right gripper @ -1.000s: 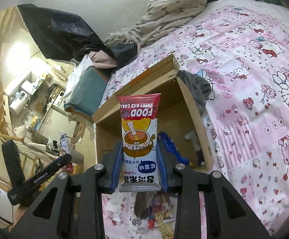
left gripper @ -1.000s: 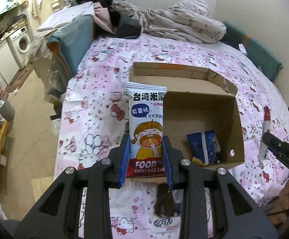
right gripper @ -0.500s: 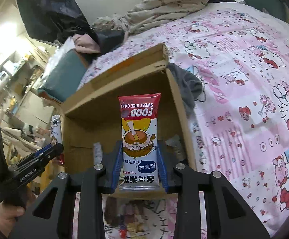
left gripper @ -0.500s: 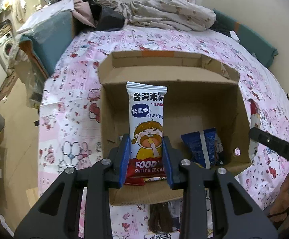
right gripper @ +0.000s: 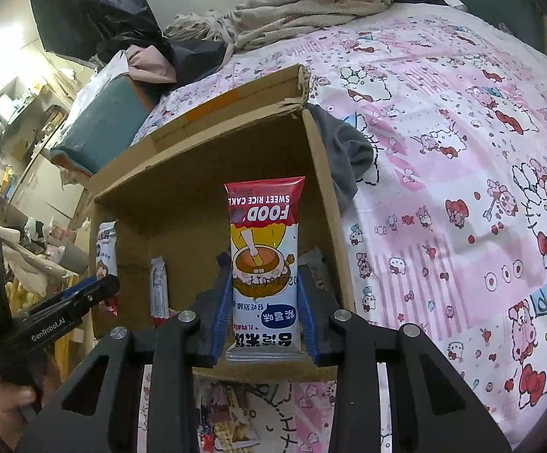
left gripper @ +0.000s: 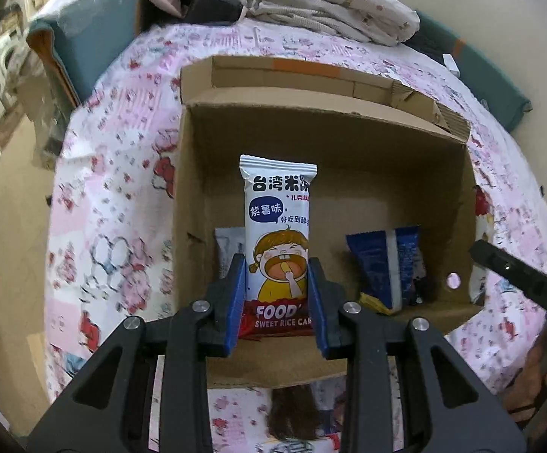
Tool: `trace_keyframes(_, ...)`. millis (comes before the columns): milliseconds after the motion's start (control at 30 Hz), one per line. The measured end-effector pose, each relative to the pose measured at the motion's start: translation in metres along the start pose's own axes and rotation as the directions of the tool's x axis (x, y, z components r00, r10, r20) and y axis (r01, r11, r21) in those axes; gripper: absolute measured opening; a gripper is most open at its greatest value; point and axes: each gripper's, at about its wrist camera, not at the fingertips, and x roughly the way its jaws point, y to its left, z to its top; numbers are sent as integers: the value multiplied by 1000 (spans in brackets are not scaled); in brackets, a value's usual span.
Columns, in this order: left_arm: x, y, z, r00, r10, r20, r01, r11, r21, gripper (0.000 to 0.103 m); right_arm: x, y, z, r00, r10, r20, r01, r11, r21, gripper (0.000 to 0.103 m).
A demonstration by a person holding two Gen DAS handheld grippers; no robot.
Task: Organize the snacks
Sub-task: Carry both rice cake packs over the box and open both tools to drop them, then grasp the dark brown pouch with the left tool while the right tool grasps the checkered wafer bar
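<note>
My left gripper (left gripper: 275,264) is shut on a white and red sweet rice cake packet (left gripper: 278,207), held upright over the open cardboard box (left gripper: 349,173). A dark blue packet (left gripper: 383,268) and a pale packet (left gripper: 228,245) lie inside the box. My right gripper (right gripper: 264,268) is shut on a second rice cake packet (right gripper: 264,226), held upside down over the box (right gripper: 183,204) near its right wall. Each gripper shows in the other's view: the right one (left gripper: 518,279) at the box's right rim, the left one (right gripper: 85,294) at its left side.
The box sits on a bed with a pink cartoon sheet (right gripper: 462,188). A grey cloth (right gripper: 349,154) lies against the box's right wall. More snacks (right gripper: 228,419) lie on the sheet in front of the box. A crumpled blanket (left gripper: 330,3) and a teal cushion (left gripper: 92,34) lie beyond.
Both grippers have come down and forward over the box, each still holding its packet. The box now fills much more of both views.
</note>
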Motion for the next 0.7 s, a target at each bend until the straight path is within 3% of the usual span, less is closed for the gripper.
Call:
trace_keyframes(267,0,4,1,1000,-10,1,10,1000,-27,28,0,2,-1,1000,16,-12,-16,1000,4,37)
trace_keyframes(367,-2,3,0,1000,-19,2,19,1000,-18,44,0,3,-1,1000,28,-9,-28,1000,10,41)
trace_keyframes(433,-5,2,0,1000,-21,11,21,1000,-14,71,-2,3,0,999,39,-1,-39,999,23,65)
trace_keyframes(500,-7,2,0,999,-27,17,27,999,-18,87,-5,3,-1,999,46,18,-46,998,32,72)
trace_keyframes(567,-10,2,0,1000,-18,23,18,1000,-25,91,-7,3,0,998,49,27,-49,998,34,78)
trace_keyframes(700,-13,0,0,999,-22,30,23,1000,-19,91,-7,4,0,998,59,27,-60,998,36,80)
